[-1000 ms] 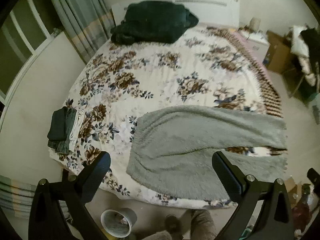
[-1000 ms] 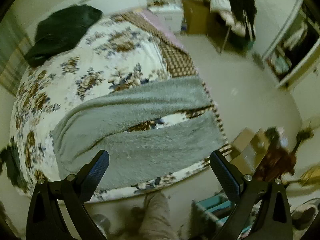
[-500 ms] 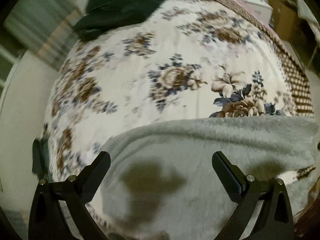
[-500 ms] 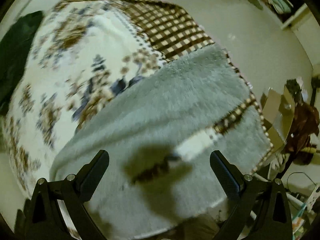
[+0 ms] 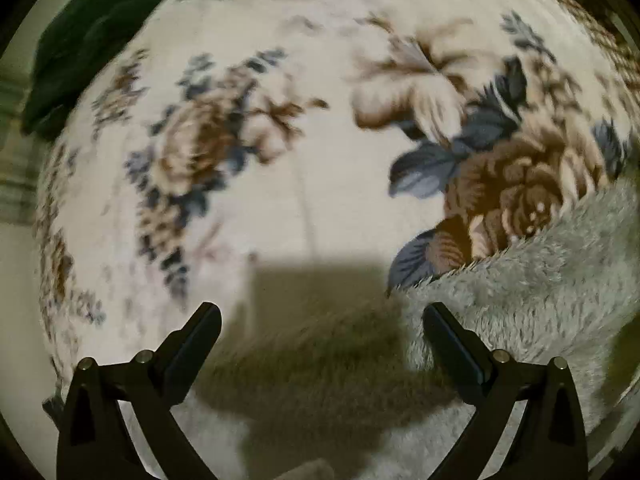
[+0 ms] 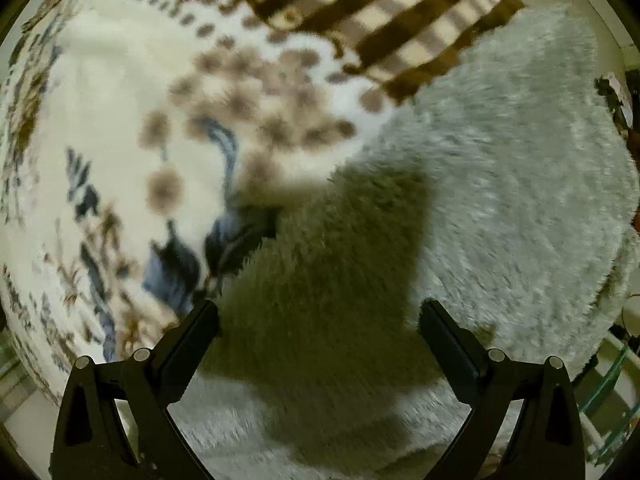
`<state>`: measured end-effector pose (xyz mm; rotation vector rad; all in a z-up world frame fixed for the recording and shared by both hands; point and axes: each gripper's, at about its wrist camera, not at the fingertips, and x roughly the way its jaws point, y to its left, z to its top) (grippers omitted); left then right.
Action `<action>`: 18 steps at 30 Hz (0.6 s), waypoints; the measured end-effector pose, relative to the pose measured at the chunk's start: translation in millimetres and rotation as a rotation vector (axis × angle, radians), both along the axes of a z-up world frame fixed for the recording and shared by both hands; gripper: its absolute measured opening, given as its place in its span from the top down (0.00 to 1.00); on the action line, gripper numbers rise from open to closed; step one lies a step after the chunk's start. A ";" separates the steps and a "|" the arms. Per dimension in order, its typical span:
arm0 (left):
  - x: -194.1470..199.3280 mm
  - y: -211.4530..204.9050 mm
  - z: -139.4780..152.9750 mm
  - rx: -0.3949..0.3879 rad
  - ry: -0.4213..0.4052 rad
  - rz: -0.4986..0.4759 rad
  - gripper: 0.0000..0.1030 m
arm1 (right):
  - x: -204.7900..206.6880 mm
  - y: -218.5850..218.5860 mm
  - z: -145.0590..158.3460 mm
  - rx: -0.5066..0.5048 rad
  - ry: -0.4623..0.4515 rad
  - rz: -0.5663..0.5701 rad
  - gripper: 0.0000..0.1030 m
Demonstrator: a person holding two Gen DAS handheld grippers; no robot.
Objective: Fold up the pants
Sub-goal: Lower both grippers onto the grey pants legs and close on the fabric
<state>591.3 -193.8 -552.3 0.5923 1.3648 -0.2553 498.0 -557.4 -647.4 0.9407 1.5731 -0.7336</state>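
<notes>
The fluffy grey pants [image 5: 520, 308] lie flat on the floral bedspread [image 5: 280, 160]. In the left wrist view they fill the lower right, with their far edge just ahead of the fingers. My left gripper [image 5: 322, 324] is open and empty, close above that edge. In the right wrist view the pants [image 6: 500, 184] fill the right and lower part. My right gripper [image 6: 318, 320] is open and empty, low over the grey fabric, and casts a dark shadow on it.
A dark green blanket [image 5: 80, 40] lies at the far left end of the bed. The brown checked border of the bedspread [image 6: 380, 12] runs along the far side. Clutter on the floor shows past the bed's right edge [image 6: 616, 100].
Both grippers have dropped from high above the bed to just over the pants. The bed and the pants now fill both views. Both stay open.
</notes>
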 end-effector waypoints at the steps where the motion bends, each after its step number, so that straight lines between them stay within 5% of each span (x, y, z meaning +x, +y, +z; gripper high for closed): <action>1: 2.1 -2.0 -6.1 -0.005 0.016 -0.024 0.03 | 3.0 -0.6 -5.1 -0.008 0.011 -0.001 0.03; 3: 5.0 -3.8 -13.3 -0.034 0.050 -0.053 0.17 | 9.0 -0.8 -12.5 -0.020 0.028 0.001 0.08; 5: 6.9 -5.1 -20.1 -0.095 0.112 -0.072 0.43 | 15.5 1.5 -16.4 -0.043 0.041 0.018 0.24; 6: 6.6 -5.9 -22.0 -0.141 0.144 -0.081 0.66 | 19.6 3.4 -16.4 -0.062 0.044 0.040 0.29; 7: 5.1 -7.3 -22.3 -0.168 0.153 -0.091 0.82 | 21.0 5.6 -16.1 -0.075 0.044 0.053 0.43; 9: -1.2 -13.4 -21.5 -0.190 0.148 -0.129 0.97 | 22.8 7.3 -13.0 -0.100 0.040 0.074 0.66; 11: -6.3 -15.7 -18.2 -0.199 0.122 -0.139 0.98 | 20.5 6.2 -7.3 -0.118 0.027 0.073 0.84; 18: -26.7 -0.8 28.1 -0.314 0.019 -0.090 0.99 | -5.1 19.5 43.7 -0.141 -0.079 0.107 0.89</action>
